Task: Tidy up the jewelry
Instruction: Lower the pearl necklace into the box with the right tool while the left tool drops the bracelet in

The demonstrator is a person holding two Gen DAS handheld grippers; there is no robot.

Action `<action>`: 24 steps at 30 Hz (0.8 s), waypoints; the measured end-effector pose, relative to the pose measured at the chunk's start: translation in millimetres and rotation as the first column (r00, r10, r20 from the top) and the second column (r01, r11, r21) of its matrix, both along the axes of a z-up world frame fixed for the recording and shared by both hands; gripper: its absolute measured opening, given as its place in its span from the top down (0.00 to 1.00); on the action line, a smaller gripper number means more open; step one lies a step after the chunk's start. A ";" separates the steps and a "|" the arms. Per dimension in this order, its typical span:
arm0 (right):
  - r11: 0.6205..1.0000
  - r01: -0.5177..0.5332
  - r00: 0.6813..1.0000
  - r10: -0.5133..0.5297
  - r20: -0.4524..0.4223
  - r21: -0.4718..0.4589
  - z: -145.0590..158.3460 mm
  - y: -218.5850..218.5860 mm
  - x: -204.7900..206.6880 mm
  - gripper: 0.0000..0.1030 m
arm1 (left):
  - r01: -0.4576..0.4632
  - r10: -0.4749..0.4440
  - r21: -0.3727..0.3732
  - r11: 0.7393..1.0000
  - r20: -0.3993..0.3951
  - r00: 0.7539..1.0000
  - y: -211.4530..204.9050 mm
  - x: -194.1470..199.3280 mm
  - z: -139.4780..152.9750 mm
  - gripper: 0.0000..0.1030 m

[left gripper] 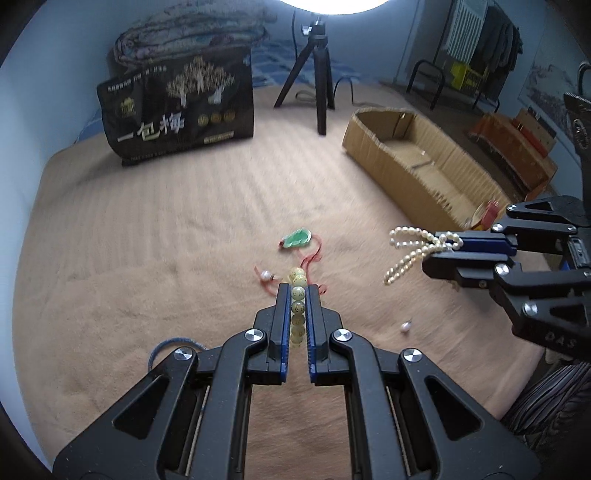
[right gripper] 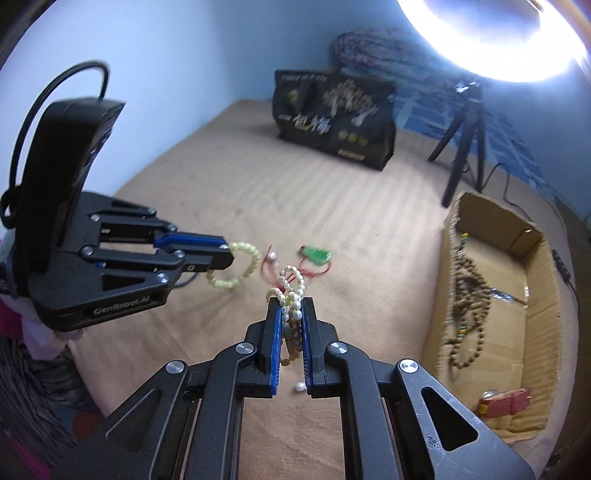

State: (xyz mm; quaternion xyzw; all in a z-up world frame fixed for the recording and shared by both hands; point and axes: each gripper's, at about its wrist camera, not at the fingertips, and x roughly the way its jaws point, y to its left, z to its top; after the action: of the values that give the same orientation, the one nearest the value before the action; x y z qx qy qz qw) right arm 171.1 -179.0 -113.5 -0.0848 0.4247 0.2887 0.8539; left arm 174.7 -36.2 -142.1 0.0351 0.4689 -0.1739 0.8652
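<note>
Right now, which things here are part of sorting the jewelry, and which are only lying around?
Part of the job:
- pale bead bracelet in the left claw
- pearl strand in the right claw
- green pendant on red cord
- loose pearl
- cardboard box holding brown beads

Only lying around:
- black printed bag
- tripod
- folded blanket

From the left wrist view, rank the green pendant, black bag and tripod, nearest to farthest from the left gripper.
1. Green pendant, just ahead of the left gripper on the blanket.
2. Black bag, far left.
3. Tripod, far back, centre.
</note>
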 end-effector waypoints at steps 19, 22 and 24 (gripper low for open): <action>0.958 0.269 0.961 -0.274 0.043 0.094 38.0 -106.8 25.0 0.92 | 0.049 -0.037 -0.130 0.990 0.095 0.995 -48.8 -1.9 50.8 0.95; 0.947 0.308 0.949 -0.313 0.035 0.095 35.9 -123.7 29.6 0.92 | 0.067 -0.052 -0.147 0.987 0.103 0.993 -62.3 -0.3 55.6 0.95; 0.937 0.336 0.940 -0.340 0.028 0.093 32.9 -136.3 33.5 0.92 | 0.081 -0.064 -0.158 0.984 0.108 0.992 -73.0 1.3 58.2 0.95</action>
State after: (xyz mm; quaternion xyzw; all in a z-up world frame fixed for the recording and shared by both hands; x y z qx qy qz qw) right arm 204.6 -315.3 -80.7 0.0201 0.4015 0.1541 0.9026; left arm 176.0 -109.2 -84.0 -0.0093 0.4067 -0.2407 0.8812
